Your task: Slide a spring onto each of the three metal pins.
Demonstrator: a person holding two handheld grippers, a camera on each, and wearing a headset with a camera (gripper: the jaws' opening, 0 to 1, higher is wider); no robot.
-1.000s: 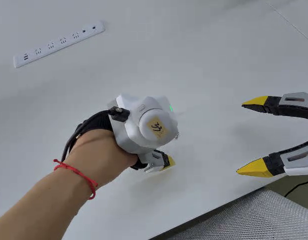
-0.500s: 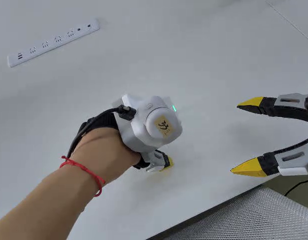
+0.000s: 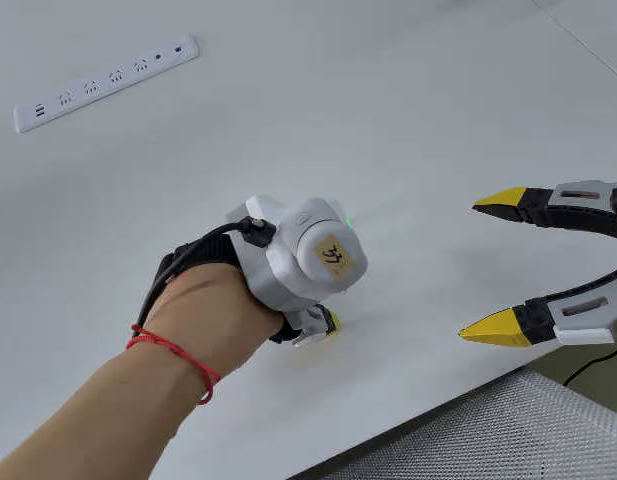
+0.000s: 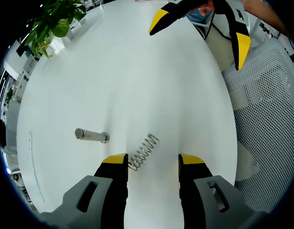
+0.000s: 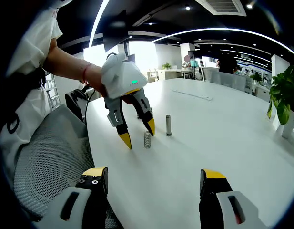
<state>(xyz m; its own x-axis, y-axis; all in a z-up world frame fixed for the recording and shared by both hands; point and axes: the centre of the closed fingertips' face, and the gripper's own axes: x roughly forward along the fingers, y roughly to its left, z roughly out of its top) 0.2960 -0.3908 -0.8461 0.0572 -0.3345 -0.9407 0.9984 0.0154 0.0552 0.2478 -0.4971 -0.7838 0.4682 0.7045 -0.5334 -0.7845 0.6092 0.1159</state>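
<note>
You're straddling the spring (image 4: pixel 143 151) with the left jaws.
You're holding the left gripper (image 4: pixel 153 158) low over the worktop (image 4: pixel 137 71), jaws wide either side of the upright spring, ready to pinch; a metal pin (image 4: pixel 91 135) is standing just beside it. The right gripper (image 5: pixel 154 172) is hanging well apart, jaws wide, empty.

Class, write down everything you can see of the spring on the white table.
The spring is a small open-coiled helix of silvery wire, seemingly metal, and straight. It rests on the white table between the open jaws of the left gripper, ungripped, beside a metal pin but apart from it.
</note>
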